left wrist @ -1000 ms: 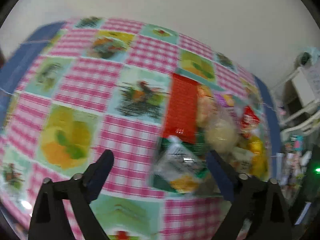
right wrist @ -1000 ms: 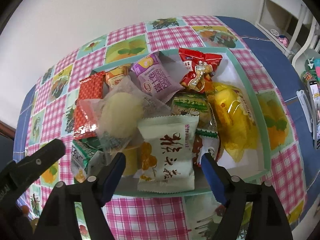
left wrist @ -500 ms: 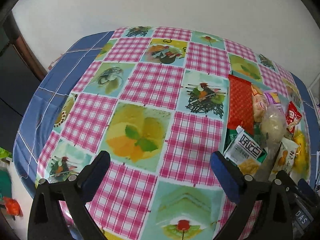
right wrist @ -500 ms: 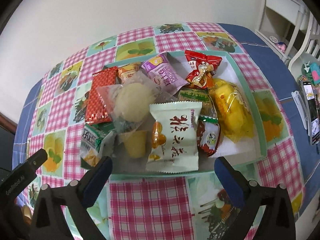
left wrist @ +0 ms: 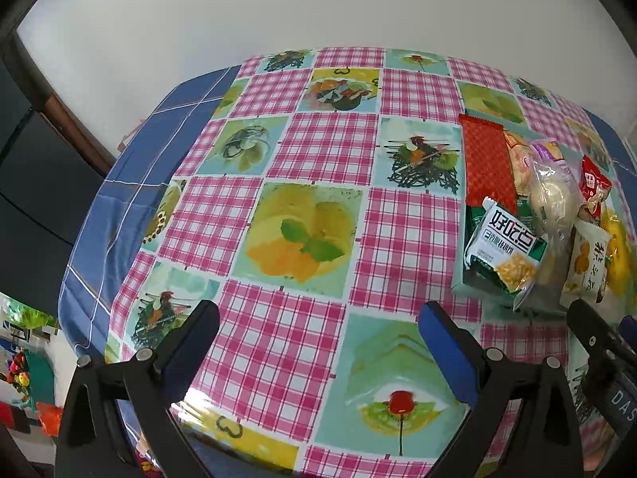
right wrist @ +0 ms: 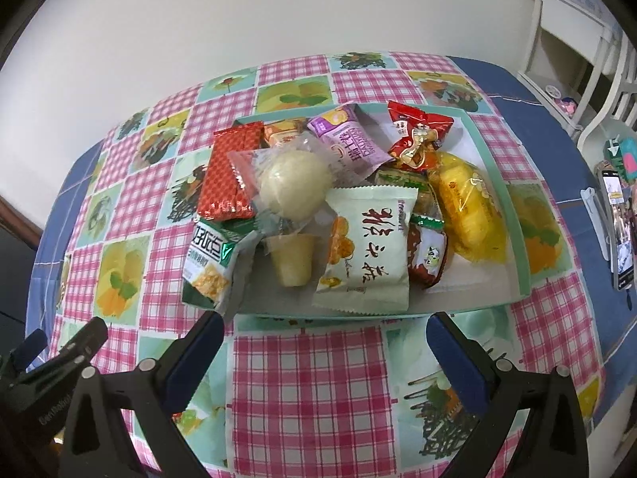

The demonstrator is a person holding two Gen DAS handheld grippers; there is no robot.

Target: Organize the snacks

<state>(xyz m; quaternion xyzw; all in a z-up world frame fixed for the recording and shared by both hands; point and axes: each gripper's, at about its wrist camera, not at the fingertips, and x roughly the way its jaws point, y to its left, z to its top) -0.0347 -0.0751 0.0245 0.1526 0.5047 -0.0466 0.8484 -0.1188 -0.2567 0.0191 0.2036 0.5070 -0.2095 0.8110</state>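
A mint-green tray (right wrist: 517, 235) on the checked tablecloth holds several snack packets: a red packet (right wrist: 231, 175), a clear-wrapped round bun (right wrist: 294, 183), a purple packet (right wrist: 350, 143), a white packet with an orange picture (right wrist: 370, 255), a yellow packet (right wrist: 469, 211) and a green-white packet (right wrist: 211, 263) hanging over the left rim. My right gripper (right wrist: 324, 352) is open and empty, just in front of the tray. My left gripper (left wrist: 318, 342) is open and empty over bare cloth, left of the tray (left wrist: 462, 283); the green-white packet (left wrist: 505, 251) lies at its right.
The table (left wrist: 310, 151) has a pink-check cloth with blue borders (left wrist: 119, 183). A phone (right wrist: 617, 219) lies on the right border. A white shelf unit (right wrist: 573, 40) stands beyond the right edge. A white wall is behind.
Both grippers have pulled back from the tray toward the front edge. The left one has swung left over bare cloth. Both stay open and empty.
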